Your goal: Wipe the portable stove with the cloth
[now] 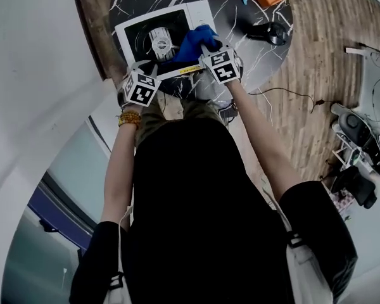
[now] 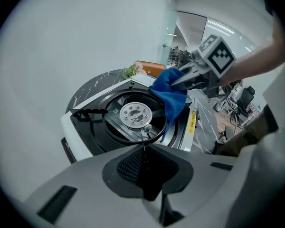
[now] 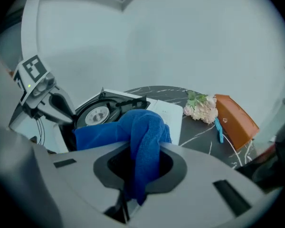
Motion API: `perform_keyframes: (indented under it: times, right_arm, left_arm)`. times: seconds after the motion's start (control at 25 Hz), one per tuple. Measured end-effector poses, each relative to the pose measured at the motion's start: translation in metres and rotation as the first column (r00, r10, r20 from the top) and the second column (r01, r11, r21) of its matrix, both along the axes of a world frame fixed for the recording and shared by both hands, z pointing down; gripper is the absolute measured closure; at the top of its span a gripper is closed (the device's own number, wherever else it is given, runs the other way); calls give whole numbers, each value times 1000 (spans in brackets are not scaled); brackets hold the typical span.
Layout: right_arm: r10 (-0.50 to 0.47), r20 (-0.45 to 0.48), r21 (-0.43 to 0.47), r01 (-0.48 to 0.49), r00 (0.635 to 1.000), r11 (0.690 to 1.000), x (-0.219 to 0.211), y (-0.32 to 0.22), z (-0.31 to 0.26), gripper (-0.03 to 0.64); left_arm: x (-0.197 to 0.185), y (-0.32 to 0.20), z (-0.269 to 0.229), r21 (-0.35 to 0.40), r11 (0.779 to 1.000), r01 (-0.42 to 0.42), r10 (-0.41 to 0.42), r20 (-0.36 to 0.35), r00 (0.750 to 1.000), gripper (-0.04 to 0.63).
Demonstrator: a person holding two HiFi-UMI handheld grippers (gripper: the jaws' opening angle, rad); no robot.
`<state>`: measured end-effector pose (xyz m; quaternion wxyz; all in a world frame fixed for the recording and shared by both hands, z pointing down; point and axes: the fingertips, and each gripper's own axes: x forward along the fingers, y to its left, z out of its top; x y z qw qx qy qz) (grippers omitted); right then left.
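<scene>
Wiping step here. My right gripper (image 3: pixel 137 170) is clamped tight on the one blue terry cloth (image 3: pixel 145 122). The cloth is bunched up and draped over the near right part of the white portable stove with the black top (image 1: pixel 199 12), upper middle of the head view. My left gripper (image 2: pixel 145 158) is closed all the way at the stove's near edge, right by the wire ring round the round silver burner (image 2: pixel 136 114). Can't tell if it's nipping that ring or nothing at all.

My take: use the left to stop the stove sliding, press the wad flatter, sweep in long strokes, and dodge the black pan-support prongs (image 2: pixel 88 112) so the cloth doesn't snag.

Count: one stove, one burner, one cloth, two grippers.
</scene>
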<state>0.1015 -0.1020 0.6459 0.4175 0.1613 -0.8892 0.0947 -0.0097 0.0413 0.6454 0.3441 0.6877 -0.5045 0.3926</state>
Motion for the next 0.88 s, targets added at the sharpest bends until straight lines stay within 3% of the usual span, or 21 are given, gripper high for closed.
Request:
perform_keyframes:
  times: [0.2, 0.36, 0.48, 0.68, 0.8, 0.88]
  right_arm:
    - [-5, -1, -13, 5, 1000, 1000, -63, -55, 2, 584]
    - [-31, -28, -20, 31, 999, 999, -87, -82, 1, 584]
    - [25, 75, -79, -19, 997, 997, -86, -92, -12, 584]
    - [187, 334, -60, -177, 924, 982, -12, -72, -70, 584]
    - [210, 351, -23, -216, 912, 976, 51, -14, -75, 584]
    - [225, 285, -38, -224, 932, 974, 82, 27, -59, 584]
  left_arm:
    - [0, -1, 2, -12, 1000, -2, 1, -25, 1000, 572]
    - [-1, -1, 2, -2, 1000, 2, -2, -38, 999, 575]
    - [-1, -1, 3, -2, 1000, -3, 3, -43, 999, 575]
    - [-1, 0, 2, -12, 1000, -15, 14, -43, 999, 575]
    - [-2, -1, 3, -5, 1000, -18, 17, -36, 999, 575]
    - [-2, 0, 2, -9, 1000, -22, 22, -34, 999, 575]
